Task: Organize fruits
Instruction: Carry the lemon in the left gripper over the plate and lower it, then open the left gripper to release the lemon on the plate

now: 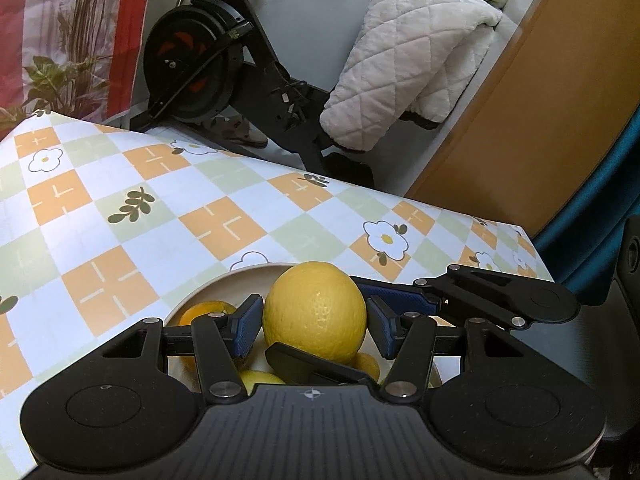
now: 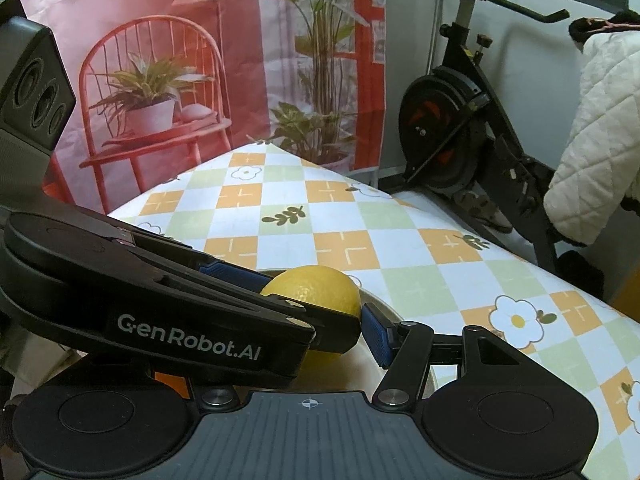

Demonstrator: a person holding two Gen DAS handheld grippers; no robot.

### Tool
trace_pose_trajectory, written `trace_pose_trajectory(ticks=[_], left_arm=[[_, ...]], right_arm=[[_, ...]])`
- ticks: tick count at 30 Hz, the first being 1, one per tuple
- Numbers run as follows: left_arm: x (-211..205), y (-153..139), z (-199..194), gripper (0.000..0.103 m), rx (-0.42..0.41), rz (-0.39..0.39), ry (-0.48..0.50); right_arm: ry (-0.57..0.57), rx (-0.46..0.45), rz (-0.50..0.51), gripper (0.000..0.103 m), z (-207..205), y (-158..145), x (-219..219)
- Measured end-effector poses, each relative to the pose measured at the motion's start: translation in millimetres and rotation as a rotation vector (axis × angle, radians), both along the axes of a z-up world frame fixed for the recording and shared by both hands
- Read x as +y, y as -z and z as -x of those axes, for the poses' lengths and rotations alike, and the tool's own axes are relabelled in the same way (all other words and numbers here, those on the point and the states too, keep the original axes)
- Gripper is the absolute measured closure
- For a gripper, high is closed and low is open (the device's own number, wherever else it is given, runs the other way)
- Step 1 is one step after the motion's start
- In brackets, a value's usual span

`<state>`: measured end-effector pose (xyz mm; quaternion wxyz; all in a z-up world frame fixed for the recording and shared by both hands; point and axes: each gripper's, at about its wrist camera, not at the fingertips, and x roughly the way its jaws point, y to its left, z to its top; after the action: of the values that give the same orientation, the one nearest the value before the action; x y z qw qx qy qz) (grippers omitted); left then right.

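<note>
One large yellow citrus fruit (image 1: pixel 316 312) (image 2: pixel 320 286) hangs just over a beige bowl (image 1: pixel 224 280) (image 2: pixel 380 306). My left gripper (image 1: pixel 316 330) has its blue pads (image 1: pixel 248 330) pressed on the fruit's left and right sides. My right gripper (image 2: pixel 308 332) reaches in from the right and holds the same fruit, one blue pad (image 2: pixel 376 336) against it. Its other finger is hidden behind the left gripper (image 2: pixel 288 300), which crosses in front. In the bowl lie an orange (image 1: pixel 204 310) and smaller yellow fruits (image 1: pixel 260 380).
The table (image 1: pixel 120 208) wears a checked cloth with flowers, and its far edge is close behind the bowl. Beyond it stand an exercise bike (image 1: pixel 200 60), a white quilted coat (image 1: pixel 408 60), a wooden door (image 1: pixel 520 120) and a printed backdrop (image 2: pixel 180 60).
</note>
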<state>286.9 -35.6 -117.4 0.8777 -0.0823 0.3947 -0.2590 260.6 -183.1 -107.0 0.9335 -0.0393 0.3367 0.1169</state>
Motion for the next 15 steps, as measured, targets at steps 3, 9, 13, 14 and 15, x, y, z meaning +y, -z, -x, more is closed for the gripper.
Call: trace_pose_trajectory(ticks=[3,9,13,14,15], left_arm=[[-2,1,1,0.044,0.003,-0.006,-0.005],[-6,2,1,0.045,-0.01,-0.033,-0.012],[-5,-4,5,0.045,-0.021,-0.042,-0.015],[-4,-7,6,0.045,-0.029,-0.046,-0.014],[-4,-10,7,0.045,-0.048,-0.047,-0.019]], right_arm=[[0.008,0.003,-0.002,0.047,-1,2,-1],[0.018,0.017,-0.009,0.048,-2,6,-4],[0.031,0.021,0.009,0.048,-1,4,-4],[0.031,0.02,0.004,0.048,0,1,-5],[0.027,0.014,0.0,0.048,2,-1,-5]])
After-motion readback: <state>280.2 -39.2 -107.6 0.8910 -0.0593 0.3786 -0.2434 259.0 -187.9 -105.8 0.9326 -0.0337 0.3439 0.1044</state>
